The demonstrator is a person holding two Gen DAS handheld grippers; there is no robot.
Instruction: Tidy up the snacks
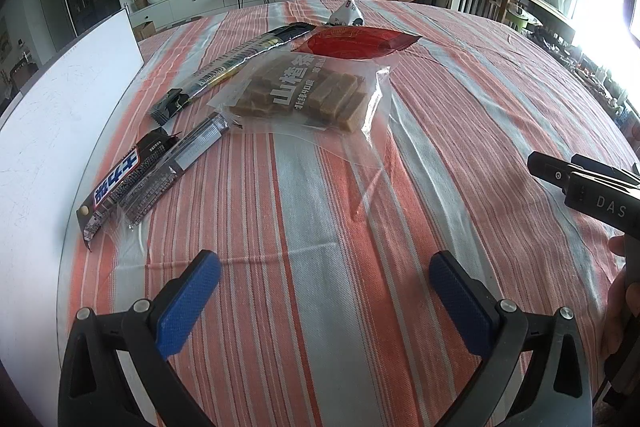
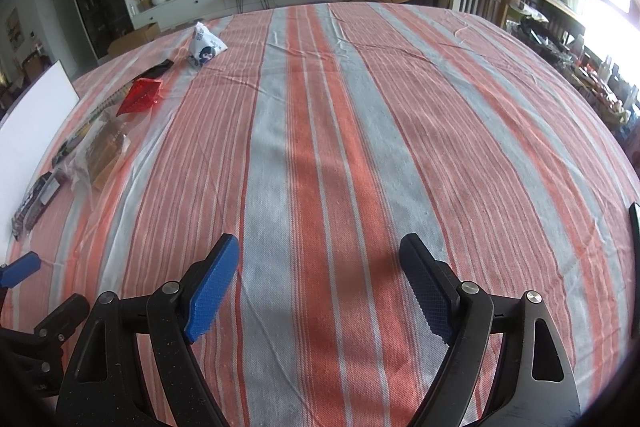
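With both grippers' fingers wide and empty, take the light, slippery hawthorn-strip bag [image 1: 308,95] across its stiff filled middle, not its limp clear edge.

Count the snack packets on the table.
6: Snickers bar, grey stick, long dark packet, clear hawthorn bag, red packet, white pouch farthest. More may be hidden.

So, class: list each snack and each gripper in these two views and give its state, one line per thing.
Left gripper: open, empty, above the cloth.
Right gripper: open, empty.
Clear hawthorn-strip bag: sealed, lying flat.
Red packet: sealed, flat.
Snickers bar: wrapped, flat, by the white board.
Long dark stick packet: flat.
White pouch: standing upright, apart from the rest.
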